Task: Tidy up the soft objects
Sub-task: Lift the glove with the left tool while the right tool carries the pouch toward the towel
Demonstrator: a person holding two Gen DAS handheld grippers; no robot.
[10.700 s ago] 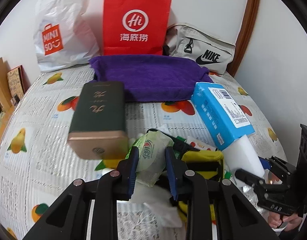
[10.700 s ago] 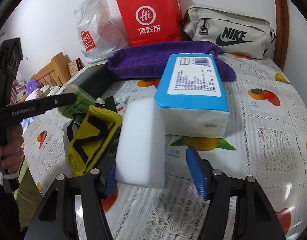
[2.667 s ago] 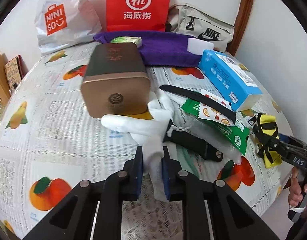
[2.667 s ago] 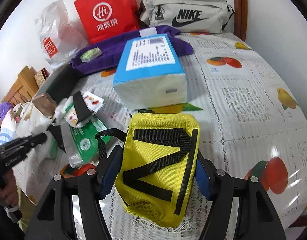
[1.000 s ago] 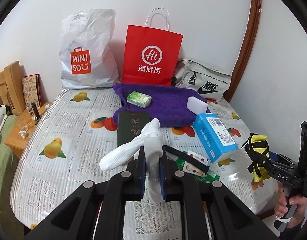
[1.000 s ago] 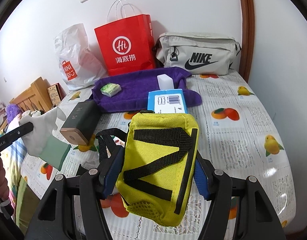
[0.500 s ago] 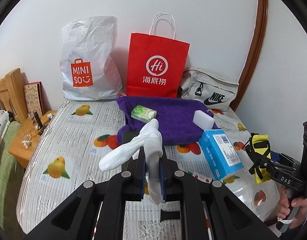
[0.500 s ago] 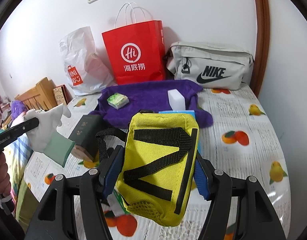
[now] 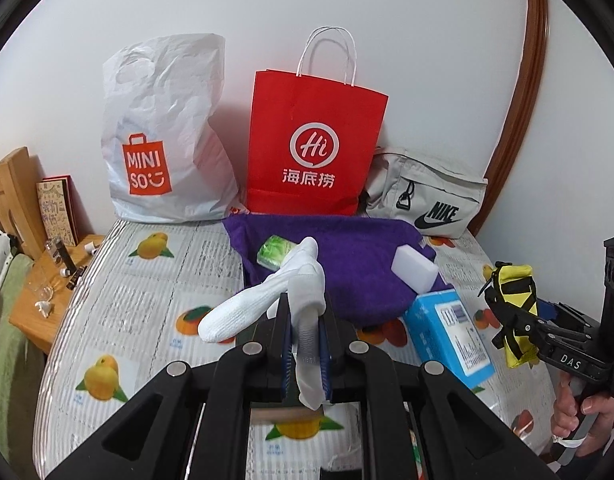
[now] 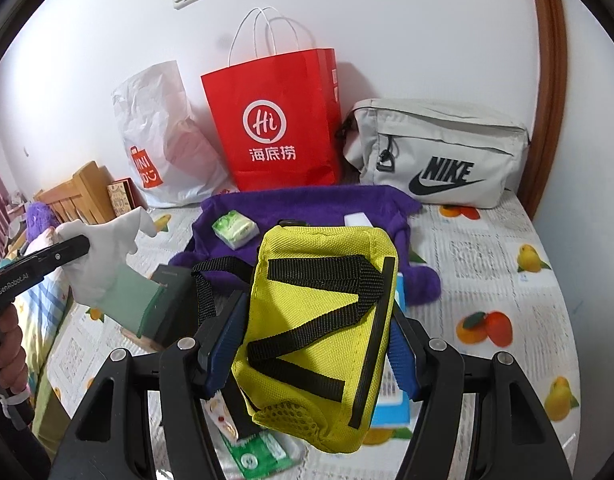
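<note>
white wall behind a table (image 9: 155,280) covered in a fruit-print cloth. against the wall, from 10 to 2 o'clock in the left wrist view: a white plastic bag (image 9: 163,136), a red paper bag (image 9: 313,140), a grey nike bag (image 9: 427,200). in front of them lies a purple towel (image 9: 359,256), already holding a green tissue pack (image 9: 276,251) and a white sponge (image 9: 414,269).

left gripper (image 9: 305,334), at 6 o'clock in its own view, is clamped tight on a white glove (image 9: 267,300), which hangs clear of the table with its fingers flopping toward 9 o'clock. right gripper (image 10: 313,344) grips a yellow pouch (image 10: 319,328) with black straps by its two sides; the pouch is also off the table. from the left view, the pouch shows at 3 o'clock, with a hand (image 9: 583,412) on the handle below it.

a blue tissue box (image 9: 447,332) lies at the towel's near right corner, around 4 o'clock. a dark box (image 10: 175,300) is at 9 o'clock in the right view, partly behind the glove.

compared with a second ago, both grippers have risen and pulled back, so the table looks further off and more wall shows; neither grip has changed. both soft things are lifted and seem ready to be carried to the towel, likely the gathering spot. the floppy glove could drag or snag on the way.
</note>
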